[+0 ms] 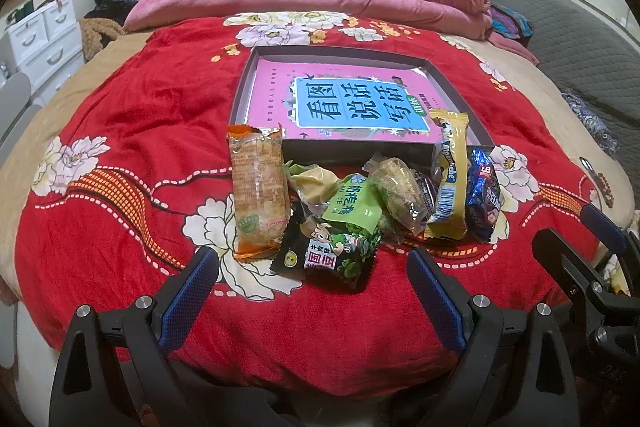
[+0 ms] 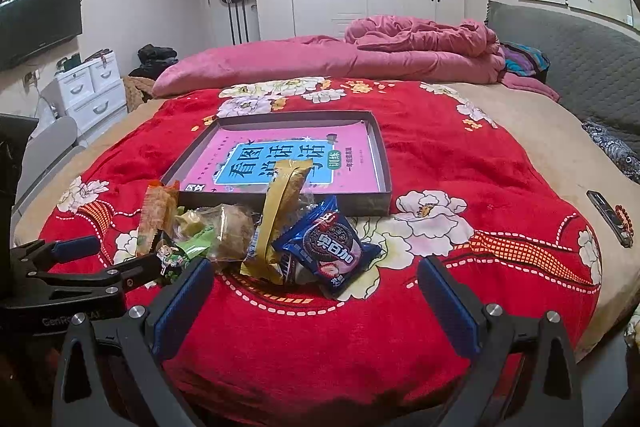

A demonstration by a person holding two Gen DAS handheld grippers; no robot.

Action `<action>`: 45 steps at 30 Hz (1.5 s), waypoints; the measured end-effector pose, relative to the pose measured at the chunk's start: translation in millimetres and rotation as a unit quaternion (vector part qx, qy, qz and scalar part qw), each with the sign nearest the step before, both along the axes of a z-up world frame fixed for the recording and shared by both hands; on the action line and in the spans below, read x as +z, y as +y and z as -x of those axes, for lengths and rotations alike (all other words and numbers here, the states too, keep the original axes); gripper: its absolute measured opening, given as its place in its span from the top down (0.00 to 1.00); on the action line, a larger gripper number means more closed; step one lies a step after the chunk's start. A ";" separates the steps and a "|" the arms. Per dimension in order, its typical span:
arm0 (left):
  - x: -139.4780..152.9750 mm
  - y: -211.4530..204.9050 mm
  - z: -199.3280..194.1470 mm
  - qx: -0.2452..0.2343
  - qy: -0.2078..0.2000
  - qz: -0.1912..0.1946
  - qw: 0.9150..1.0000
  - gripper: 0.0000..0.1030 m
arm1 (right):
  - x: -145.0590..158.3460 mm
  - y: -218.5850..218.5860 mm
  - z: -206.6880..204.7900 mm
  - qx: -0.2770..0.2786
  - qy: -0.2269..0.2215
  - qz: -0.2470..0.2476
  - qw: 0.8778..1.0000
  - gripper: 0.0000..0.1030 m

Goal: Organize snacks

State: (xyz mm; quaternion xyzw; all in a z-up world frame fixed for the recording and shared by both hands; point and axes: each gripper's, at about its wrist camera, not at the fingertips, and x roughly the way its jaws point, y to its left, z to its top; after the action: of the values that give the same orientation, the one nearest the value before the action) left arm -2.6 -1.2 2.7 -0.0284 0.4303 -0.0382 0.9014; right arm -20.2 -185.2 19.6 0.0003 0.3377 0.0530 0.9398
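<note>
Several snack packets lie in a pile on the red flowered blanket [image 1: 120, 131] in front of a shallow grey box [image 1: 244, 83]. Among them are an orange packet [image 1: 258, 187], a black and green packet [image 1: 328, 255], a gold bar [image 1: 450, 179] and a blue cookie packet [image 1: 486, 195]. The box [image 2: 382, 151] holds a pink book [image 2: 280, 163]. My left gripper [image 1: 312, 267] is open and empty just short of the pile. My right gripper [image 2: 314, 275] is open and empty, with the blue cookie packet [image 2: 328, 247] and gold bar [image 2: 276, 223] before it.
A folded pink quilt [image 2: 360, 59] lies at the far side of the bed. A dark remote [image 2: 610, 219] and a bead bracelet [image 2: 624, 217] lie at the right edge. White drawers [image 2: 92, 91] stand left of the bed, wardrobes behind.
</note>
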 end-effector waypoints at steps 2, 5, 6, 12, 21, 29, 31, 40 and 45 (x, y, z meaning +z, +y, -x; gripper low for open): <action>0.2 0.1 0.1 0.000 0.000 0.000 1.000 0.08 | -0.4 -1.0 0.2 -0.001 0.000 -0.001 1.000 0.00; 0.0 -0.6 0.0 0.000 0.000 0.000 1.000 0.08 | -0.4 -1.1 0.2 -0.001 0.000 -0.001 1.000 0.00; 0.2 -0.6 0.1 0.000 0.000 0.000 1.000 0.08 | -0.5 -1.0 0.2 0.000 0.000 0.000 1.000 0.00; 0.8 -1.4 0.6 -0.001 -0.002 -0.001 1.000 0.08 | -0.7 -2.6 -0.4 -0.005 0.001 -0.001 1.000 0.00; 1.0 -2.0 1.0 -0.002 -0.001 -0.001 1.000 0.08 | -0.2 -3.8 0.0 -0.008 0.003 -0.002 1.000 0.00; 0.2 -0.7 0.6 0.001 0.001 0.001 1.000 0.08 | -1.9 -4.9 -1.8 -0.012 0.008 -0.004 1.000 0.00; -0.4 0.7 0.2 0.002 0.002 0.002 1.000 0.08 | -2.6 -6.3 -3.2 -0.014 0.010 -0.005 1.000 0.00; -2.1 12.3 -1.6 0.018 0.006 0.003 1.000 0.08 | -8.0 -9.4 -9.7 -0.026 0.022 -0.002 0.999 0.00; -4.6 26.5 -7.3 0.036 0.011 0.013 0.999 0.08 | -7.3 -7.5 -14.0 -0.025 0.014 0.008 1.000 0.00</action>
State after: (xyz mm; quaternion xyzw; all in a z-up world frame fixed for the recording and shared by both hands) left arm 4.7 25.3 -1.8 -0.0561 0.4388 -0.0109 0.8968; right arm -6.1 -192.6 12.3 0.0016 0.3512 0.0266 0.9359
